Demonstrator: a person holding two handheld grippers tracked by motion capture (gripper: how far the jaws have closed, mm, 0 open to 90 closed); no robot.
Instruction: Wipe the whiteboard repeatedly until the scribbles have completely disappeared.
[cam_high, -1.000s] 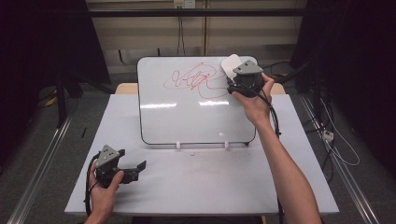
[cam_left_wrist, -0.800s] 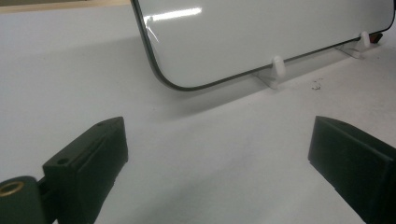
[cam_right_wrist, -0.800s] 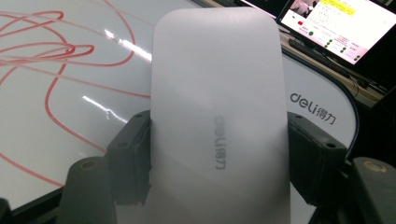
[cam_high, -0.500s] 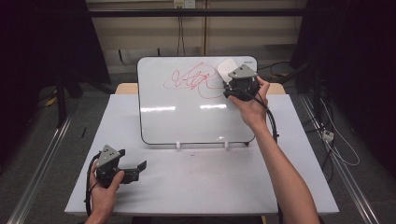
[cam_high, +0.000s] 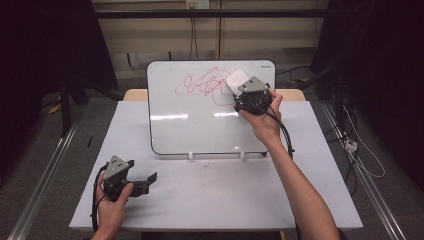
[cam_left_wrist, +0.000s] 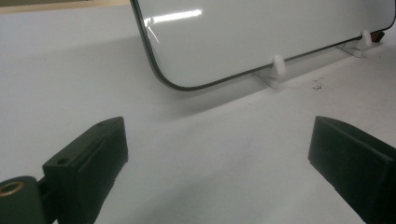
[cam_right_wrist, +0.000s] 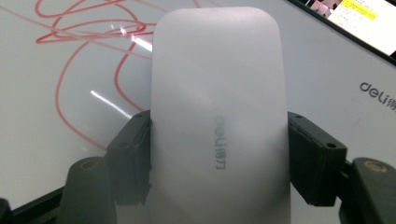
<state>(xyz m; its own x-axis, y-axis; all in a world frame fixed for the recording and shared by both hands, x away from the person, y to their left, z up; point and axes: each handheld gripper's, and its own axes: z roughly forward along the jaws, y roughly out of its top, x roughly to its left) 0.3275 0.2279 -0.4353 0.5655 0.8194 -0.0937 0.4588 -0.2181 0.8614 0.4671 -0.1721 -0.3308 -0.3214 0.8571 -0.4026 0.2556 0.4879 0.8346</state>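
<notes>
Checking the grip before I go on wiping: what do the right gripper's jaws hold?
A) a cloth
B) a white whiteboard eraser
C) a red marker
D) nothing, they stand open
B: in the right gripper view, the right gripper has its jaws clamped on both sides of the white eraser, against the whiteboard.
</notes>
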